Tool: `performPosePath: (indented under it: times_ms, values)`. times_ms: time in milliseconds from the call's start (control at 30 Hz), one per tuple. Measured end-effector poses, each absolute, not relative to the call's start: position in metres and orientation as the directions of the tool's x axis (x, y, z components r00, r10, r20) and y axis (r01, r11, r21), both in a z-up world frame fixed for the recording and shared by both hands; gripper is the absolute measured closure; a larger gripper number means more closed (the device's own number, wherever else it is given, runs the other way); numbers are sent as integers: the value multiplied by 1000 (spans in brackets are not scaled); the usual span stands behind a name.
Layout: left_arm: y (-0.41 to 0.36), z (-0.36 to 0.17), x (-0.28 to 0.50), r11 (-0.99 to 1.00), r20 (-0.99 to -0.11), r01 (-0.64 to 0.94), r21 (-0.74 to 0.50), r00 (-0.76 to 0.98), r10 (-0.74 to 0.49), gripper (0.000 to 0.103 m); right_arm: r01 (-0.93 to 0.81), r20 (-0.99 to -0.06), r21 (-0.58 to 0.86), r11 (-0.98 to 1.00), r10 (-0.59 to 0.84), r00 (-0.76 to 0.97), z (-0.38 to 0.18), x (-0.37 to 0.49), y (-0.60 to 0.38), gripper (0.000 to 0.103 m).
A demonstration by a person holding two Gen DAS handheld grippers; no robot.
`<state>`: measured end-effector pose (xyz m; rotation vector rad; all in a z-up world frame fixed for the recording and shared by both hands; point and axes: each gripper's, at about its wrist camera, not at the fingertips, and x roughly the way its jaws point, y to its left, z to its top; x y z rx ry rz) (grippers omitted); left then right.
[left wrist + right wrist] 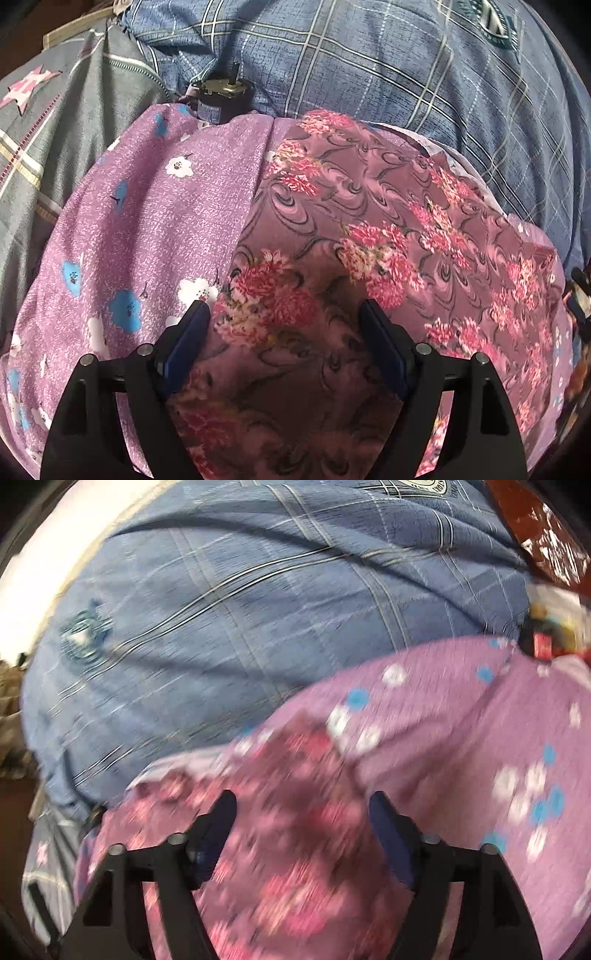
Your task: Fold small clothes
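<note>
Hovered with both left gripper [284,314] and right gripper [303,805] jaws wide, empty, over rose-print cloth [332,258] between them, risking snagging 2 layers.

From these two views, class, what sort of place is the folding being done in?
Probably a bedroom, on a bed: the floral garment lies on a purple flowered sheet, with a blue plaid quilt bunched behind and a grey star-print cover beside.
</note>
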<state>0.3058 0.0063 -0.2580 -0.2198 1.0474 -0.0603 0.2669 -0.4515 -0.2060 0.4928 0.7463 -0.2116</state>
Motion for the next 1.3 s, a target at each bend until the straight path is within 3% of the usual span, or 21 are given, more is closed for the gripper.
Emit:
performPosePath:
  times_ms: [200, 267, 300, 333, 567, 667, 800, 833, 900, 967, 1033, 1300]
  values:
    - [5, -259, 321, 974, -856, -61, -217, 492, -160, 20, 298, -767, 206, 932, -35, 640, -209, 332, -450, 28]
    - [5, -260, 323, 974, -856, -62, -219, 491, -161, 20, 288, -840, 153, 945, -29, 542, -230, 351, -446, 49]
    - [6, -260, 323, 973, -856, -63, -220, 491, -162, 20, 281, -868, 129, 951, -29, 496, -240, 357, -444, 87]
    - [6, -260, 323, 973, -856, -64, -221, 491, -163, 20, 278, -871, 119, 953, -34, 490, -243, 358, -442, 99]
    - [4, -260, 322, 976, -853, -63, -211, 499, -152, 20, 340, -700, 278, 898, -53, 712, -205, 328, -466, 100]
    - [3, -261, 322, 976, -854, -65, -208, 499, -148, 20, 395, -738, 266, 879, -78, 671, -221, 339, -472, 98]
    - [5, -261, 322, 974, -856, -69, -216, 494, -154, 20, 519, -811, 273, 810, -97, 578, -248, 335, -487, 74]
    - [6, -261, 321, 974, -857, -69, -217, 492, -156, 20, 535, -797, 314, 784, -89, 598, -247, 323, -490, 67]
    - [8, -259, 319, 974, -856, -70, -218, 493, -156, 20, 541, -751, 333, 773, -129, 647, -234, 299, -485, 63]
    - [13, -252, 315, 973, -846, -82, -215, 513, -143, 20, 495, -705, 337, 801, -134, 696, -220, 279, -471, 63]
    - [20, -243, 311, 974, -825, -94, -205, 552, -120, 20, 379, -669, 355, 855, -51, 741, -205, 258, -441, 64]
    - [24, -260, 318, 991, -868, -63, -115, 492, -70, 19, 70, -698, 394, 917, 249, 671, -223, 237, -308, 69]
